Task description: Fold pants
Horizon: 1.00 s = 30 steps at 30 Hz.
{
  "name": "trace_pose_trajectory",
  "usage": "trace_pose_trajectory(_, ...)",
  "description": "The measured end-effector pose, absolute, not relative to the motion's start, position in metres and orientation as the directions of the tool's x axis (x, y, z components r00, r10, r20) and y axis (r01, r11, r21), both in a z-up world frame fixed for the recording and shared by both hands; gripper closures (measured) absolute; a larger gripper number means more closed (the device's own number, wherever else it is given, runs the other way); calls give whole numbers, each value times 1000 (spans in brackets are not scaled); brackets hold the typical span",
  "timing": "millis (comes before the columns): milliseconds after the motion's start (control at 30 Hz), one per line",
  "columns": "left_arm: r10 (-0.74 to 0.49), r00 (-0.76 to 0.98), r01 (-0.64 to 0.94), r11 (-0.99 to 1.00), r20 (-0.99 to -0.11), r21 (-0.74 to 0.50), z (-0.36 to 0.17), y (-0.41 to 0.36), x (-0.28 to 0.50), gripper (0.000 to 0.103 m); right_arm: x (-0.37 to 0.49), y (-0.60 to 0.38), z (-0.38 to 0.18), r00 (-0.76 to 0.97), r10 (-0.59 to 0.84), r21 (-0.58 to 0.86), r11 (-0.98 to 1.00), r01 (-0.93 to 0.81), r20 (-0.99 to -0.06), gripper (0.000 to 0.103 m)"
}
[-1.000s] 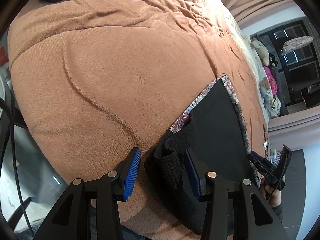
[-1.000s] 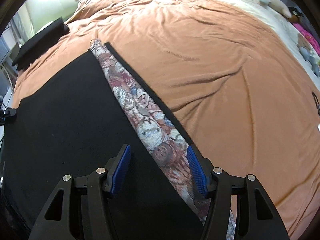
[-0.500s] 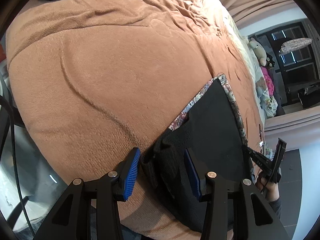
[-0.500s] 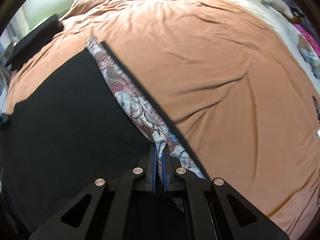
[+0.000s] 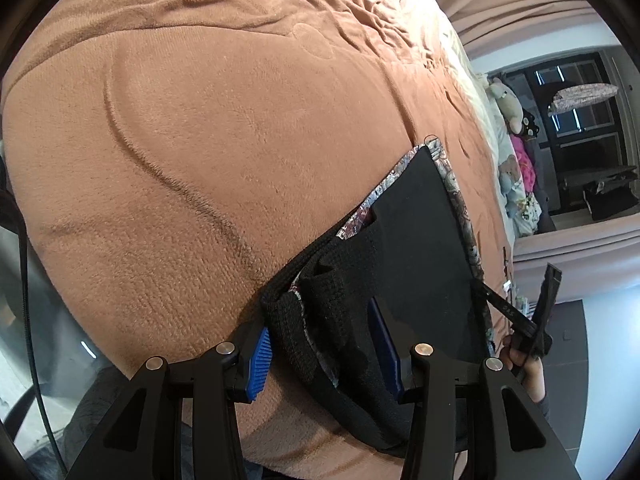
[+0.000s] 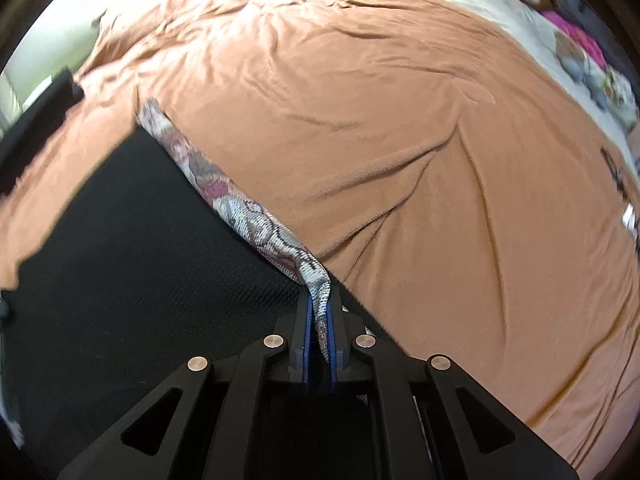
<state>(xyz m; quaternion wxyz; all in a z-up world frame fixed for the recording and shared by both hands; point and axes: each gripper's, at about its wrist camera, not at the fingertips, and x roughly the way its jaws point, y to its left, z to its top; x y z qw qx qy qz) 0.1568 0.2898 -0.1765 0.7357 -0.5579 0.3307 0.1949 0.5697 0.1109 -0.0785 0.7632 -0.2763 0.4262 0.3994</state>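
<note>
Black pants (image 5: pixel 420 232) with a patterned side strip (image 6: pixel 240 216) lie flat on a brown blanket (image 5: pixel 200 140). The bunched black waistband (image 5: pixel 328 304) sits between the blue pads of my left gripper (image 5: pixel 322 354), which stands open around it; the cloth hides part of the right pad. My right gripper (image 6: pixel 319 320) is shut on the patterned strip at the other side of the pants (image 6: pixel 140 260) and lifts that edge into a ridge. In the left wrist view the right gripper (image 5: pixel 516 320) shows at the far edge, held by a hand (image 5: pixel 528 368).
A dark folded item (image 6: pixel 36 128) lies on the blanket (image 6: pixel 400 140) at the far left. Stuffed toys (image 5: pixel 508 96) sit along the bed's far side. A cable (image 5: pixel 24 280) hangs off the near edge of the bed.
My right gripper closed on the patterned strip and pulled it up into a ridge. The waistband has come further in between the left gripper's fingers, which kept their spread.
</note>
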Motion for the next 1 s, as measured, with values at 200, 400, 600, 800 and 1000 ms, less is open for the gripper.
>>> trace_pose_trajectory(200,-96,713,-645,295,-694,-704,-177,293,158,56,553,77,-50,320,438,-11,576,-817,-840,67)
trace_pose_trajectory(400,-101,698,-659,299,-709,-690,-180,297,157,92,521,43,-39,323,460,26,606,-795,-827,62)
trace_pose_trajectory(600,-105,721,-633,301,-685,-713,-175,297,149,94,497,3,-40,332,453,63,661,-747,-827,62)
trace_pose_trajectory(800,-116,745,-604,303,-657,-737,-171,302,147,94,477,-51,-49,349,444,117,739,-663,-825,62)
trace_pose_trajectory(1000,-144,741,-592,322,-656,-739,-172,299,153,94,449,-111,-61,395,421,149,815,-560,-816,62)
